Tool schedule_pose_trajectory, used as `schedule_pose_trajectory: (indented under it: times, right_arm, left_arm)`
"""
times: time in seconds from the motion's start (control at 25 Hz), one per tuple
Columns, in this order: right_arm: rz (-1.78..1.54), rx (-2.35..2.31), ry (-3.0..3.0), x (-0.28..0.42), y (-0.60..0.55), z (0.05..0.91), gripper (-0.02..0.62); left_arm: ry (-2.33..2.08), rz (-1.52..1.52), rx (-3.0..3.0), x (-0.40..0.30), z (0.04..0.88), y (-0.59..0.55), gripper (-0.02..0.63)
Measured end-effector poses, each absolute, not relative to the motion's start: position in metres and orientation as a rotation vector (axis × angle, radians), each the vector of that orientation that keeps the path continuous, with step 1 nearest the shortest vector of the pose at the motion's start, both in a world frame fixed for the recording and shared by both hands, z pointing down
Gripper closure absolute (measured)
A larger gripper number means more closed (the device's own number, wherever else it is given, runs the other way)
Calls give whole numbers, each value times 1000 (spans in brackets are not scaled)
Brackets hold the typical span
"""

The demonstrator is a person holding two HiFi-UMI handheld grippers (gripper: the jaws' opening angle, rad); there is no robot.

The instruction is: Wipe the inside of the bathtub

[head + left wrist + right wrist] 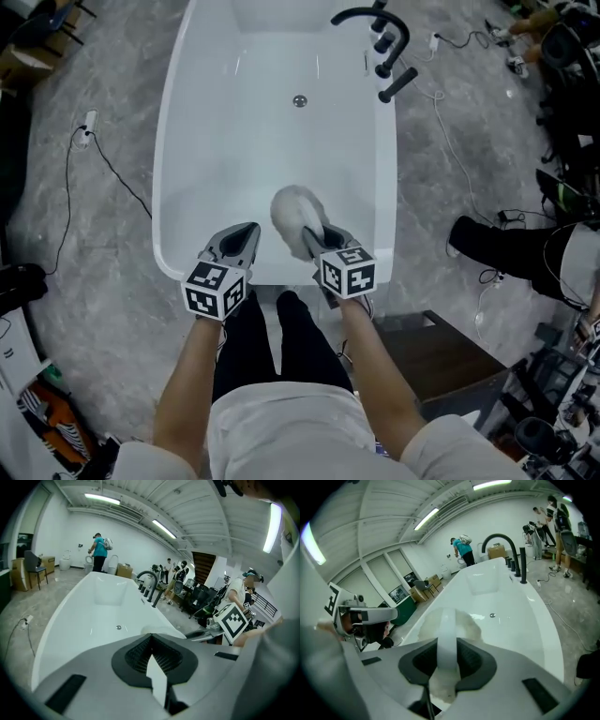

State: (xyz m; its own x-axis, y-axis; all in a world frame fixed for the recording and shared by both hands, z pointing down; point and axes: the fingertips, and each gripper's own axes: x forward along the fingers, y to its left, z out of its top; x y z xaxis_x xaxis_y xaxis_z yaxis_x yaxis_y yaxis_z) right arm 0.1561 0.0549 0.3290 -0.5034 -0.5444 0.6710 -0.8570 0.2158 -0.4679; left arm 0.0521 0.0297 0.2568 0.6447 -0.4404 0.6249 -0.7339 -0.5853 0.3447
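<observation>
The white bathtub (169, 141) runs away from me, with its drain (300, 100) near the far end. My right gripper (314, 234) is over the near end of the tub, shut on a fluffy white cloth (292, 208). In the right gripper view the cloth (426, 625) bulges beyond the gripper (447, 644), and a white band of it runs back between the jaws. My left gripper (246, 230) hovers beside it over the near rim, jaws together, holding nothing. In its own view the left gripper (151, 641) points along the tub (65, 611).
A black faucet (375, 28) with handles stands on the tub's far right rim. Cables (94, 141) lie on the grey floor at left and right. A dark box (441, 356) sits near my right leg. Black equipment (562, 141) crowds the right side. A person in teal (99, 550) stands far off.
</observation>
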Motion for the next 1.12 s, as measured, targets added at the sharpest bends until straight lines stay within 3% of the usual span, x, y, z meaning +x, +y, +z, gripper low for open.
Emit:
schedule_pose_trajectory:
  times: [0.56, 1.12]
  right_arm:
    - [872, 1237, -2367, 82, 82, 175, 499]
    - [776, 1478, -2418, 87, 99, 66, 498]
  left_arm:
    - [-1101, 498, 2339, -27, 137, 63, 594]
    - [-1072, 385, 2544, -69, 39, 59, 594]
